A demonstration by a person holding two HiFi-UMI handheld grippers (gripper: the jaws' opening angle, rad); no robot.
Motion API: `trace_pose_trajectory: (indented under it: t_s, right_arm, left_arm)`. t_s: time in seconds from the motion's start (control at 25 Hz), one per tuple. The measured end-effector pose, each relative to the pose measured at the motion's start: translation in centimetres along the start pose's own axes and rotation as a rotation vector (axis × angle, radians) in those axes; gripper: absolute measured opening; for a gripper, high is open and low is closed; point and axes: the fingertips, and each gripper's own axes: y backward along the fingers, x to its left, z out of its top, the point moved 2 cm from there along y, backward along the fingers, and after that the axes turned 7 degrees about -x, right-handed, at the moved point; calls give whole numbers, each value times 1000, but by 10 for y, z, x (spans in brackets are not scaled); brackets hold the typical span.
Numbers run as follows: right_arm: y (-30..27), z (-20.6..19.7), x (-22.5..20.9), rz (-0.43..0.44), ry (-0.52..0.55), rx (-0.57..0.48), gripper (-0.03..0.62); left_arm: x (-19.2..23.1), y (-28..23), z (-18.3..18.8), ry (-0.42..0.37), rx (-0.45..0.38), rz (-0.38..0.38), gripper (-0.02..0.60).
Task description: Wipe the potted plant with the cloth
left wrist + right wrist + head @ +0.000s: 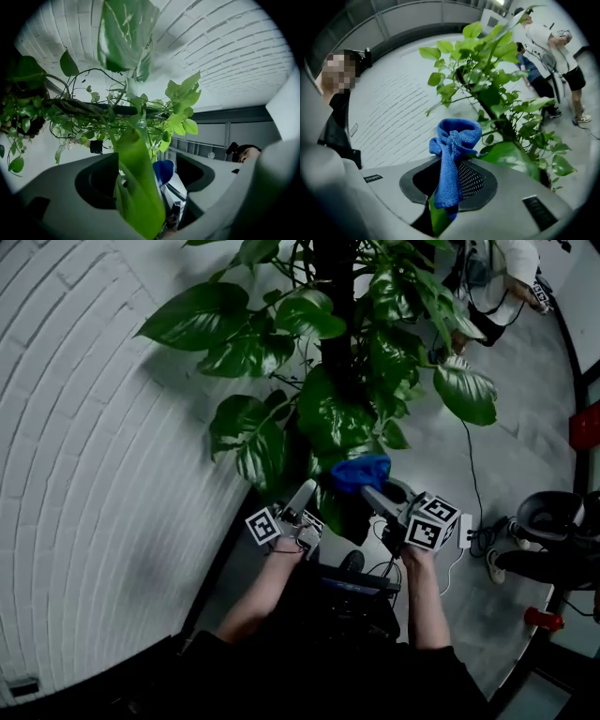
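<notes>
Clamped one leaf (138,197) of the potted plant (328,418) in left gripper (304,492); pinched one blue cloth (454,136) in right gripper (373,494), against that plant's foliage.

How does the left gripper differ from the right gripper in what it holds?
The left gripper is shut on a green leaf; the right gripper is shut on the blue cloth. The leaf lies flat along the left gripper's jaws, while the cloth bunches up beyond the right gripper's jaws. Both grippers point into the potted plant.

white brick wall (84,427) at left, pale grey floor (525,418) at right.
</notes>
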Motion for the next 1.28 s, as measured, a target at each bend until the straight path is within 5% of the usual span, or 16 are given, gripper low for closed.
trace_pose_trajectory:
  t_s: [0.16, 0.44, 0.64, 1.28]
  right_arm:
    - [-18, 18, -36, -112, -8, -51, 112]
    - [-93, 28, -68, -131, -29, -35, 112]
    - [-110, -16, -61, -63, -94, 124, 112]
    - [-30, -87, 28, 181, -67, 211, 109]
  left_arm:
    - [0, 14, -3, 11, -4, 28, 380]
    - [1, 17, -11, 24, -7, 24, 380]
    - [1, 17, -18, 35, 20, 17, 380]
    - [-2, 20, -12, 96, -71, -11, 380]
